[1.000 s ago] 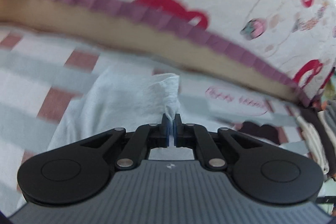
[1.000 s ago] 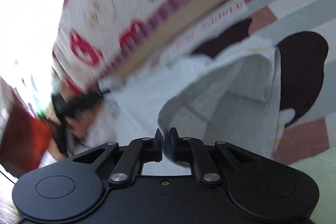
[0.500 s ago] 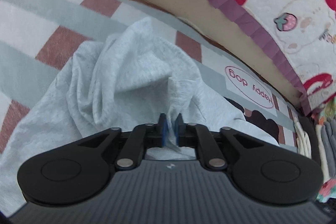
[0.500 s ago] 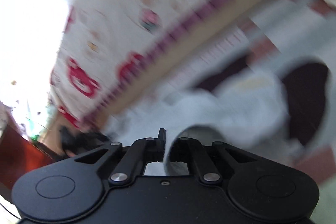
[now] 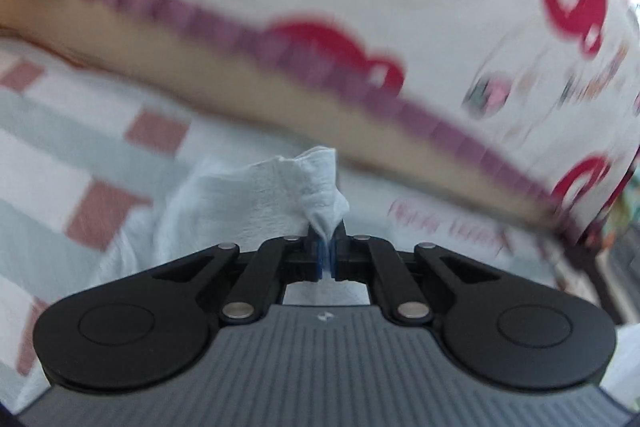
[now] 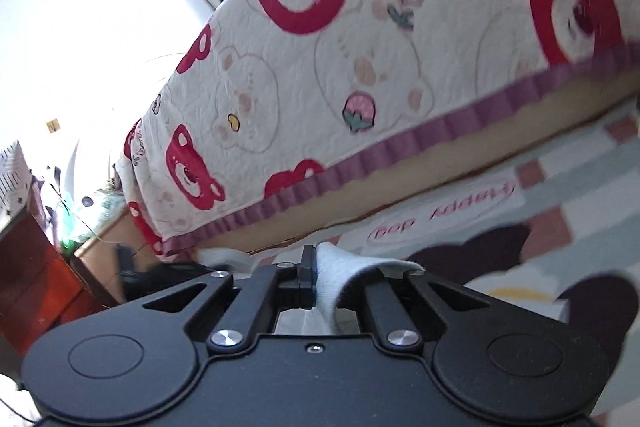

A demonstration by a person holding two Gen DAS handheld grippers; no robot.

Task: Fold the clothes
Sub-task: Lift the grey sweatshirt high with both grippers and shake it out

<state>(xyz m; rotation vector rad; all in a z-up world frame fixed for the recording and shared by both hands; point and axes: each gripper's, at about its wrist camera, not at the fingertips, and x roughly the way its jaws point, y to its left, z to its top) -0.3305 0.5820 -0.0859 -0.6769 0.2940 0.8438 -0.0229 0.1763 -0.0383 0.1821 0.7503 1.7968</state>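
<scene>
Your floor mat (image 5: 60, 123), checked in grey, white and dusty red with a "Happy dog" label (image 6: 444, 215), your pale garment (image 5: 248, 203) lying on it, bed's beige base (image 6: 400, 195) beside the mat

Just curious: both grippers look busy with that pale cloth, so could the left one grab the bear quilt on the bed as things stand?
Probably not: the left gripper is shut on the pale garment, and the quilt lies beyond it.
</scene>
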